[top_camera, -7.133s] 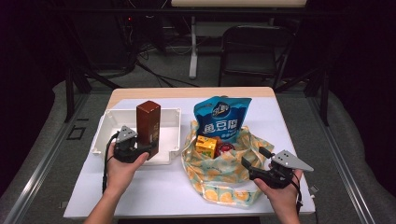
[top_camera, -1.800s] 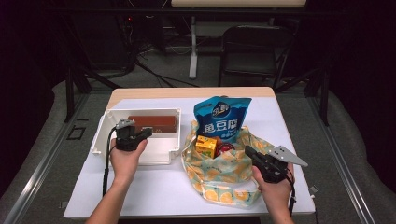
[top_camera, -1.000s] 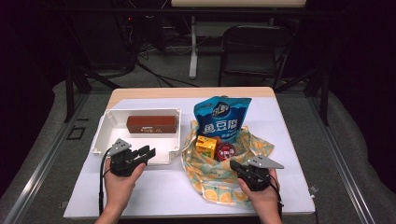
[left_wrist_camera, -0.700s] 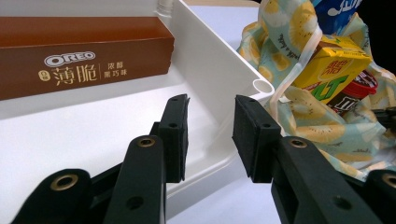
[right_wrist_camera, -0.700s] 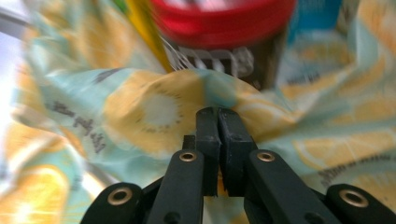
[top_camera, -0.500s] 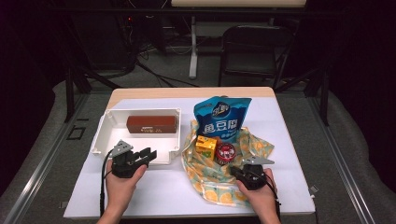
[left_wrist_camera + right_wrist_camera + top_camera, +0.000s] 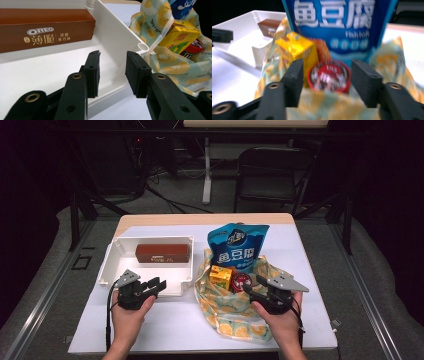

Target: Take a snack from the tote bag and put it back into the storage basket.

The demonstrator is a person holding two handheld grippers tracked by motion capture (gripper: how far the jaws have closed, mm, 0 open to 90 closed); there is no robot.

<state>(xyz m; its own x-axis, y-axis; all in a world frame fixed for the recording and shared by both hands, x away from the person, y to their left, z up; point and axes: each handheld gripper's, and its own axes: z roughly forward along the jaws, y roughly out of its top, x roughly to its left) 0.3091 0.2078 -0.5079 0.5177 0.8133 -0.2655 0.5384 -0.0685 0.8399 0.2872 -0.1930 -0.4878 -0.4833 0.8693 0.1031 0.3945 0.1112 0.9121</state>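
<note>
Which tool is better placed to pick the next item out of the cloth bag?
Right. The right tool is open and lined up on the red-lidded tub in the cloth bag; its jaws have just been opening. The left tool sits open at the white bin.

On the table point(image 7: 165, 320), a tray point(image 7: 112, 265) sits at the left with a long box point(image 7: 162, 253) lying in its far half. Just right of the tray lies a cloth bag point(image 7: 230, 312), holding a carton point(image 7: 220, 276) at left, a round tin point(image 7: 242, 282) beside it at right, and a standing pouch point(image 7: 237, 245) behind both. The left gripper point(image 7: 156, 285) rests at the tray's near rim; the right gripper point(image 7: 251, 289) sits just near-right of the tin
</note>
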